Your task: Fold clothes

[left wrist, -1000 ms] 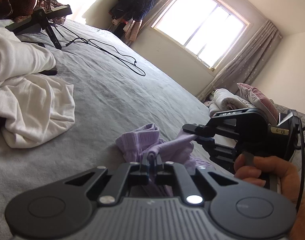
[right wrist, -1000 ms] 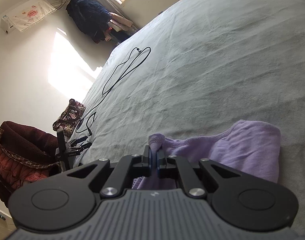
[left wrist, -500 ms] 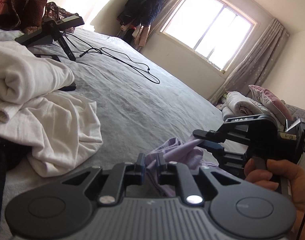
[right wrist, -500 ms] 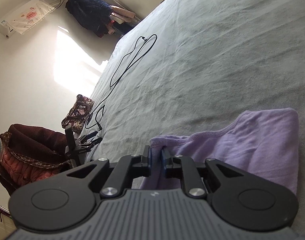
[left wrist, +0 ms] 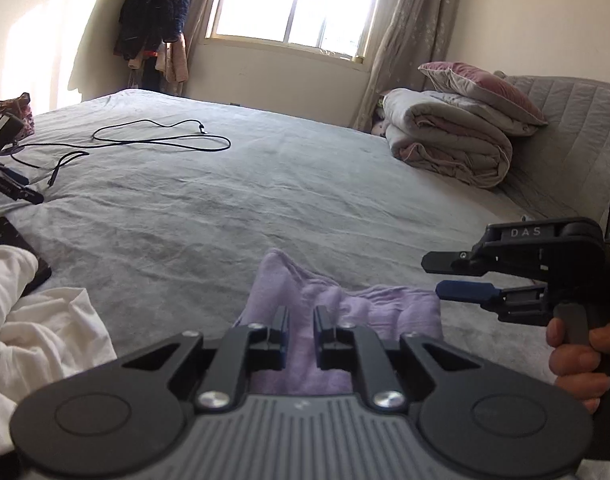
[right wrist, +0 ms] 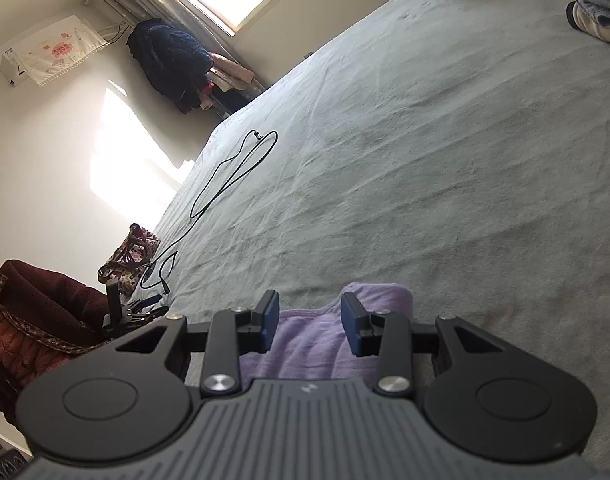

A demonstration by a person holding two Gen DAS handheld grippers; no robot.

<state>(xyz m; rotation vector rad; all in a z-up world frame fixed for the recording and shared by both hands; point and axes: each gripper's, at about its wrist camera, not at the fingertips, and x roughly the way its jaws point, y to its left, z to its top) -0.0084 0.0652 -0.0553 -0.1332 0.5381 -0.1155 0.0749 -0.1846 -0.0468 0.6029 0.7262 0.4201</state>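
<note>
A small purple garment (left wrist: 345, 300) lies crumpled on the grey bed (left wrist: 265, 200), just ahead of both grippers. My left gripper (left wrist: 300, 312) hangs above its near edge, jaws a narrow gap apart, and the cloth shows through the gap untouched. In the right wrist view the purple garment (right wrist: 305, 344) lies under my right gripper (right wrist: 309, 298), whose jaws are opening wide without pressing on it. From the left wrist view, the right gripper (left wrist: 432, 274) hovers at the right above the bed with nothing between its fingers, and a hand (left wrist: 577, 360) holds it.
A white garment (left wrist: 45, 340) is heaped at the near left beside a dark flat device (left wrist: 17, 248). A black cable (left wrist: 161, 140) loops across the far bed. A folded duvet (left wrist: 445, 140) and pillow (left wrist: 481, 88) sit at the right. A person in a dark red jacket (right wrist: 33, 312) is at the left.
Both grippers were shut on the purple garment a second ago and have let it go. It now lies on the bed. The left gripper rolled level and both drew back.
</note>
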